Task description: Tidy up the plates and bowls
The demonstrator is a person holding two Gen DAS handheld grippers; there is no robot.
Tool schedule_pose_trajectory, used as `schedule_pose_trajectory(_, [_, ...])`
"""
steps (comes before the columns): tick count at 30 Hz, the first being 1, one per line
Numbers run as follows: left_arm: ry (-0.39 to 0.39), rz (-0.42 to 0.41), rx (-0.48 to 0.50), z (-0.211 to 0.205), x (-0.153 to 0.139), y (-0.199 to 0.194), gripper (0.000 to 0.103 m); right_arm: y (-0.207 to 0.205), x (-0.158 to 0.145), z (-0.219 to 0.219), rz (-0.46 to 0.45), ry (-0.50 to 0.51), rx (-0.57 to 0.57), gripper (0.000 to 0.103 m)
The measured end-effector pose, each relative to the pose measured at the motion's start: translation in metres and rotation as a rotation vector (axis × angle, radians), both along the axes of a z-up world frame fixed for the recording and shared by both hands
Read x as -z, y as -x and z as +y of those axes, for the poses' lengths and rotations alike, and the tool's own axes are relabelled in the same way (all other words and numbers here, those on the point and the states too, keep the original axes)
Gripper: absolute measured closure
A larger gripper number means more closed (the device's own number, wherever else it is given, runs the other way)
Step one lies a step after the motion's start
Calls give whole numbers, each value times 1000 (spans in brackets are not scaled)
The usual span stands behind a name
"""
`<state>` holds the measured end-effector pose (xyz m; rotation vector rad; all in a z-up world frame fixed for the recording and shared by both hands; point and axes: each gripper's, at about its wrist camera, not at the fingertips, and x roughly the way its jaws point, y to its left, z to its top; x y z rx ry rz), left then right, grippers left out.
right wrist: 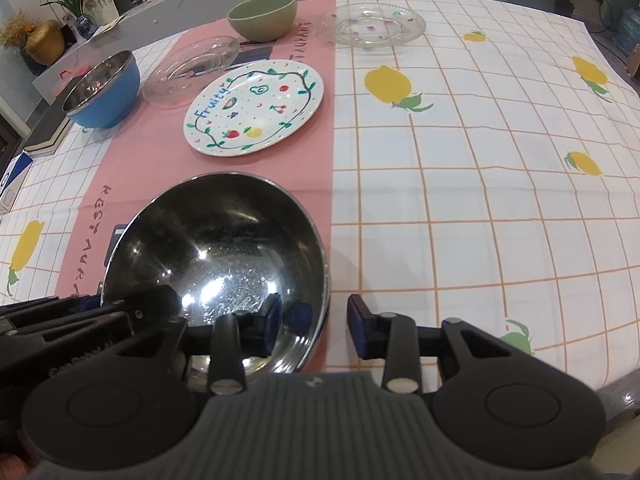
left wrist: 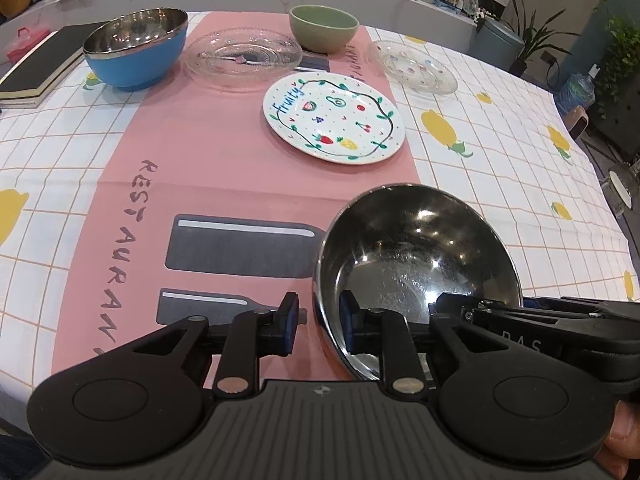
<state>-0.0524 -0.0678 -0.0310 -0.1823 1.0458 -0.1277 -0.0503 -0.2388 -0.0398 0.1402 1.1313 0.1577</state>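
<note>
Two hand-held grippers straddle opposite sides of one shiny round stainless-steel bowl (left wrist: 416, 264), which sits near the front edge on a pink printed cloth runner (left wrist: 224, 168), itself laid over a white grid-patterned tablecloth with yellow lemons (right wrist: 480, 200).

The left gripper (left wrist: 318, 322) has one blue pad inside the bowl and one outside its left rim. The right gripper (right wrist: 314, 326) does the same on the right rim. Both sets of jaws stand part open with clear gaps, so neither seems to be pressing on the thin steel wall.

Judging the risks: the smooth, curved metal could slip from narrow pads if lifted on a loose grip, and an uneven pull from the two sides could tip the bowl or drag the soft cloth.

Farther away, from largest to smallest, sit a blue-skinned, steel-lined round bowl (left wrist: 136, 52) at far left, a glossy white ceramic plate painted with fruit (left wrist: 334, 118) in the middle, two clear patterned glass plates (left wrist: 244, 56) (left wrist: 412, 66), and a matte green ceramic bowl (left wrist: 324, 28) at the far edge.
</note>
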Motion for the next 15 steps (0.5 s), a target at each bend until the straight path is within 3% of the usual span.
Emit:
schedule_pose_trajectory(6, [17, -17, -3, 9, -12, 1, 73, 0, -9, -3, -21, -9, 12, 56])
schedule_pose_trajectory(15, [36, -73, -4, 24, -41, -3, 72, 0, -27, -5, -69, 0, 14, 54])
